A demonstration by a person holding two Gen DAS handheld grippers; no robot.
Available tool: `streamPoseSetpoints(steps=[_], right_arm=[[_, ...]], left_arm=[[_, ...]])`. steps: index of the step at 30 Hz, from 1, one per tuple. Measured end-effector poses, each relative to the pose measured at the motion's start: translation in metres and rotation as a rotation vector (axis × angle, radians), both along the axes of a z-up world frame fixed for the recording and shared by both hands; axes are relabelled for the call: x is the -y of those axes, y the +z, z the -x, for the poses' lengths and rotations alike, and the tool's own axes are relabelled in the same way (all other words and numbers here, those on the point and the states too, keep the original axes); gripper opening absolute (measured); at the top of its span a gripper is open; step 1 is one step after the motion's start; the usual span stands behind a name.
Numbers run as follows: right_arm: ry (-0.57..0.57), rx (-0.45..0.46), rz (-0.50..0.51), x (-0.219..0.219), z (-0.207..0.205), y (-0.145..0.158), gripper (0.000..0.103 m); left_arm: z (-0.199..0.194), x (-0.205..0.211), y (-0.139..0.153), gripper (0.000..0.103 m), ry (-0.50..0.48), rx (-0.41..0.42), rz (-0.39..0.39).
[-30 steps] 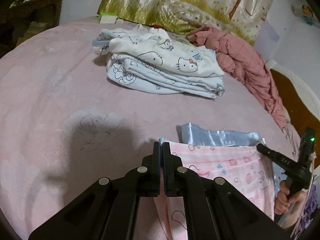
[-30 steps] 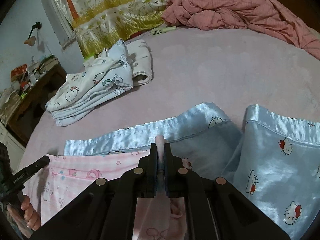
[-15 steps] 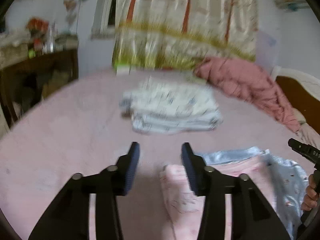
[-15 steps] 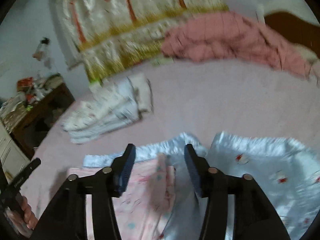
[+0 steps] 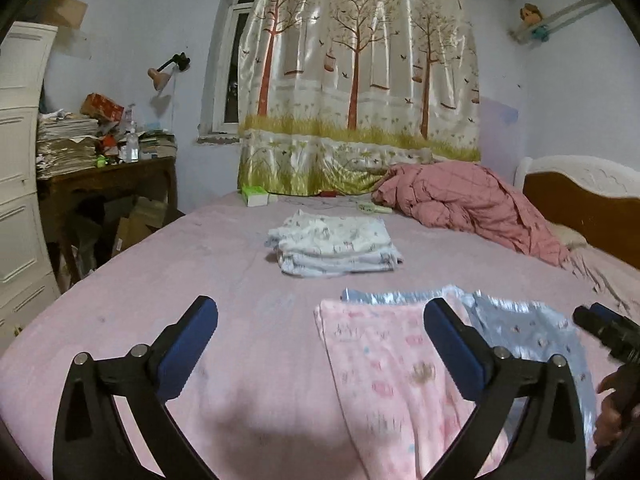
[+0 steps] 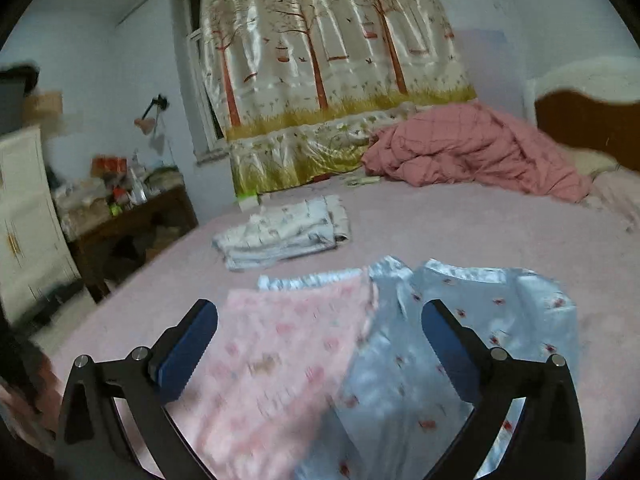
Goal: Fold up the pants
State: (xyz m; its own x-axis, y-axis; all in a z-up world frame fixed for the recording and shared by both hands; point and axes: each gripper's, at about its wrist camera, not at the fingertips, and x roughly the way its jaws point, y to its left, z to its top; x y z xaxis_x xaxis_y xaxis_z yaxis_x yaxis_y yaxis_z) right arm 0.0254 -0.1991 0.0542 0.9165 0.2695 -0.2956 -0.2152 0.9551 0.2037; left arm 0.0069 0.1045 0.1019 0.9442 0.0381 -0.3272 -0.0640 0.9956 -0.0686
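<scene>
Hovering over the bed [image 5: 140, 280], your left gripper [image 5: 320, 324] and right gripper [image 6: 320, 324] have just spread their jaws wide, holding nothing. The pink pants [image 6: 280, 344] lie flat on the blue pants [image 6: 480, 312].

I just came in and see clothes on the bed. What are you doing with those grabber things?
A person is folding pants on the bed. Both jaws have just been opening, letting go of the pink pants, which lie on the blue pants. The left gripper and right gripper are open with nothing pinched. A folded pile sits further back.
</scene>
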Motion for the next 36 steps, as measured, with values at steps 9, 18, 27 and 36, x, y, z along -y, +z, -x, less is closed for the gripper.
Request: streamPoseSetpoints(steps=[9,18,27,36], right_arm=[[0.029,-0.107,0.211,-0.035,0.058,-0.076,0.068],[0.164,-0.200,0.235,-0.062,0.076,-0.109,0.064],[0.164,-0.258,0.206,-0.083,0.047,-0.120,0.045],[0.036,-0.290,0.050,-0.066,0.050,-0.132,0.011]], left_arm=[[0.034,0.028,-0.053,0.093,-0.050,-0.147,-0.033],[0.031,0.041,-0.095,0.086,-0.092,-0.341,0.061],[0.019,0.046,-0.114,0.075,-0.129,-0.420,0.099],[0.008,0.049,-0.136,0.039,-0.142,-0.473,0.153]])
